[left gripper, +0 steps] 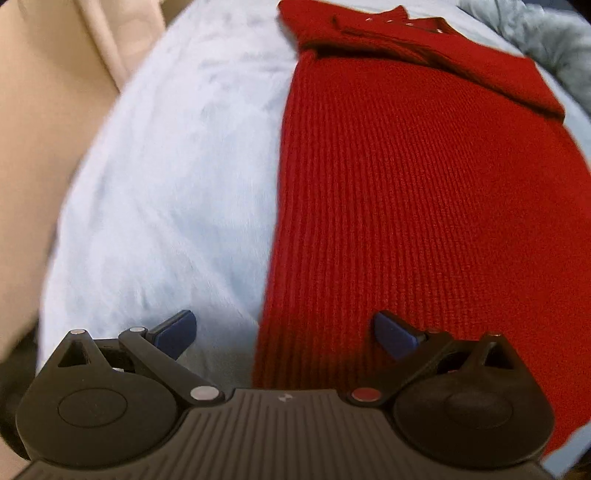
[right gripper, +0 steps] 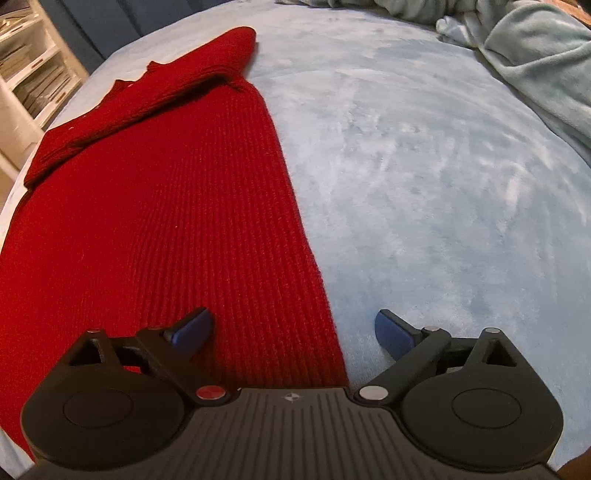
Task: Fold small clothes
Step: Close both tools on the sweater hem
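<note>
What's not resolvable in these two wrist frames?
- Red sweater hem: hidden below the left gripper body in the left view, below the right gripper body in the right view.
- Sweater's left side: cut off by the right view's edge.
- Collar details: too small and blurred.
- Shelf contents: blurred, at the right view's rim.

a pale blue plush bed cover (right gripper: 443,184) fills most of both views, its nap brushed in uneven streaks. a rumpled grey-green blanket (right gripper: 535,55) lies along its far right edge. a white shelf unit (right gripper: 33,70) stands at far left, and beige fabric (left gripper: 44,110) hangs beside the bed.
</note>
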